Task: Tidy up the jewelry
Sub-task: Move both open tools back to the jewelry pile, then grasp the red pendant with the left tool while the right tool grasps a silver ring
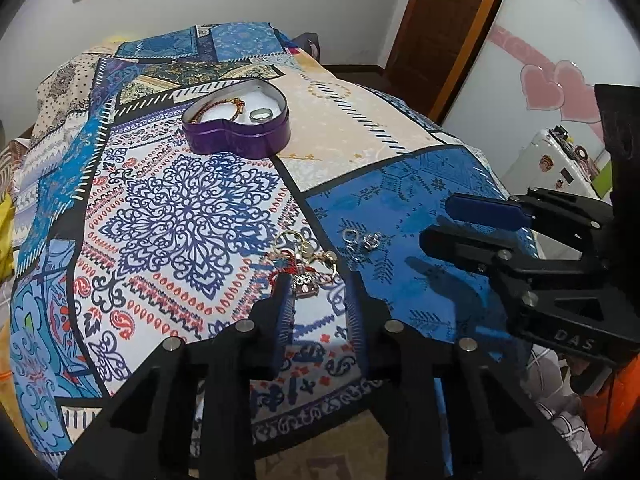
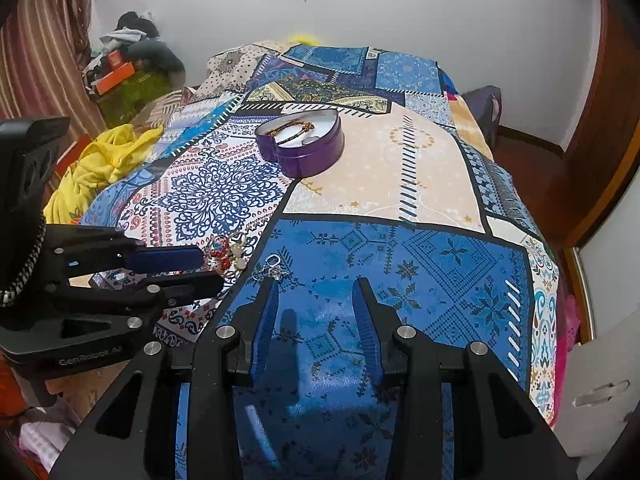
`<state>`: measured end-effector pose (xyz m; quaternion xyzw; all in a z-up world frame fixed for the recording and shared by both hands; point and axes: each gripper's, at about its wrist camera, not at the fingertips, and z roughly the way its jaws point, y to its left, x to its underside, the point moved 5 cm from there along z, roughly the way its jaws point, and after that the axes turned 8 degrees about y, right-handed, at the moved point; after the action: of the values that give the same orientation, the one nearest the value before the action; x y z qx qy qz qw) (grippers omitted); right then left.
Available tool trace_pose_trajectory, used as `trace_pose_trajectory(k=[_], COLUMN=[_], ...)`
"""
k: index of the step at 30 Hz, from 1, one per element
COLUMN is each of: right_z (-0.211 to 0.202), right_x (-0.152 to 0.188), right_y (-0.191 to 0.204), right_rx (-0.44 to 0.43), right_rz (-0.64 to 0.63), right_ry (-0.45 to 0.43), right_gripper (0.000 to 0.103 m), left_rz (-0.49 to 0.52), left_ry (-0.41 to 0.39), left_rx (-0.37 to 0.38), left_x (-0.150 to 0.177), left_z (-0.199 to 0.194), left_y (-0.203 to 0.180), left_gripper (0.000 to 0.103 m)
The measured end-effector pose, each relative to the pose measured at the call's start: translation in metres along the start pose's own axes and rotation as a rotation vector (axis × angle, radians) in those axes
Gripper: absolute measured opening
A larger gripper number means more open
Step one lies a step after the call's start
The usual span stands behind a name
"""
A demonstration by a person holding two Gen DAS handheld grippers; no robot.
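A tangle of gold rings and red cord jewelry lies on the patterned bedspread, with a small cluster of silver rings just beside it at about three o'clock, on the blue patch of the cloth. From the right wrist view the silver pieces sit just ahead of the left fingertip of the right gripper, at about eleven o'clock from the gap between its fingers.

The left gripper has its jaws released and spread, the left finger touching or nearly touching the red-cord tangle, which sits at its tip. Nothing is grasped. The right gripper also stands released, its blue-padded fingers wide apart over the blue patch, holding nothing.

Farther up the bed, at twelve o'clock from both grippers and well apart from the loose pieces, a purple heart-shaped tin stands uncovered. Inside it lie a braided bracelet and a silver ring on a white lining.

Off the bed's edge at nine o'clock in the right wrist view a yellow cloth is heaped.
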<state>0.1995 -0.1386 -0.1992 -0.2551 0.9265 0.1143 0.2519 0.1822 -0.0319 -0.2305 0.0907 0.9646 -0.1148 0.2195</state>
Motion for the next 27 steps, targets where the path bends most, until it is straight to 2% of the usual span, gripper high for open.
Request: trace_pose_trajectory(k=[8,11,16,19,20,27], right_z=[0.006,0.010,0.018,0.022,0.024,0.032], right_x=[-0.002,-0.004,-0.006,-0.008,-0.008,-0.008], right_y=[0.008,0.011,0.016,0.018,0.019,0.023], right_rx=[-0.027,-0.035,-0.038,-0.038,-0.038,-0.019], right_rz=[-0.031,-0.042,-0.060,-0.073,-0.078,-0.108], right_ry=[-0.007,-0.002,0.004,0.012,0.015,0.025], right_gripper=[0.035,0.035,0.034,0.029,0.027,0.013], left_rz=[-0.027,-0.016,-0.008,-0.007,-0.008,-0.023], left_ry=[0.015,0.005,-0.008,-0.015,-0.019,-0.026], left_rx=[-0.001,-0.010,-0.011,-0.009,-0.008,-0.005], left_x=[-0.004,-0.002,0.000,0.000,0.000,0.000], left_z=[0.009,0.009,0.008,0.007,0.006,0.002], left_y=[0.010,0.010,0.010,0.011,0.011,0.017], left_gripper=[0.027,0.021,0.020,0.018,0.014,0.014])
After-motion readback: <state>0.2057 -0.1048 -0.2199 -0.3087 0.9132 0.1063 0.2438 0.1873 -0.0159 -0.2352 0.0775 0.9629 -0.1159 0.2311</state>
